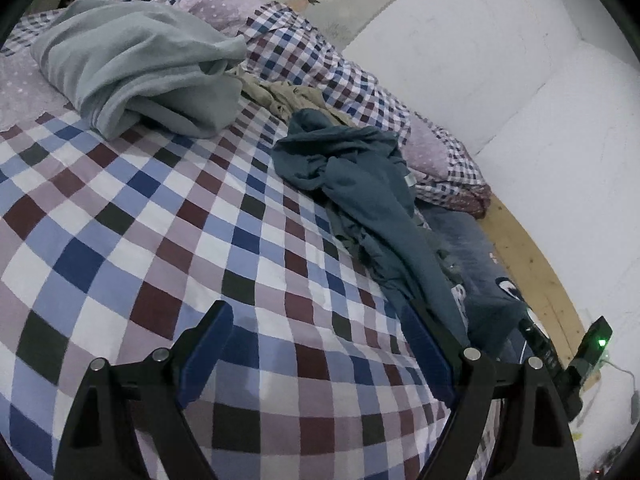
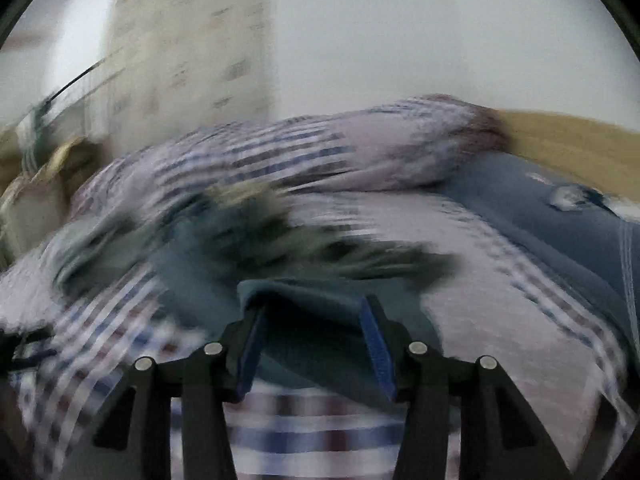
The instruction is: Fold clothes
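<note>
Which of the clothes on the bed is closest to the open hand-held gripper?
The dark teal garment; its end trails right down beside the left hand-held gripper. The light grey-blue one and the beige one lie farther back.

the picture is very blurry. low in the middle, the right gripper (image 2: 312, 320) has teal cloth (image 2: 316, 320) between its two blue fingers (image 2: 376, 344). under it lies a checked blanket (image 2: 500, 300). at the right is dark blue cloth (image 2: 560, 232).

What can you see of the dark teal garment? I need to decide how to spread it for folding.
The dark teal garment is soft, knit-looking fabric, crumpled and twisted into a long heap on the checked bedsheet. Its far end overlaps a khaki garment; its near end trails between jeans and the open left hand-held gripper.
</note>
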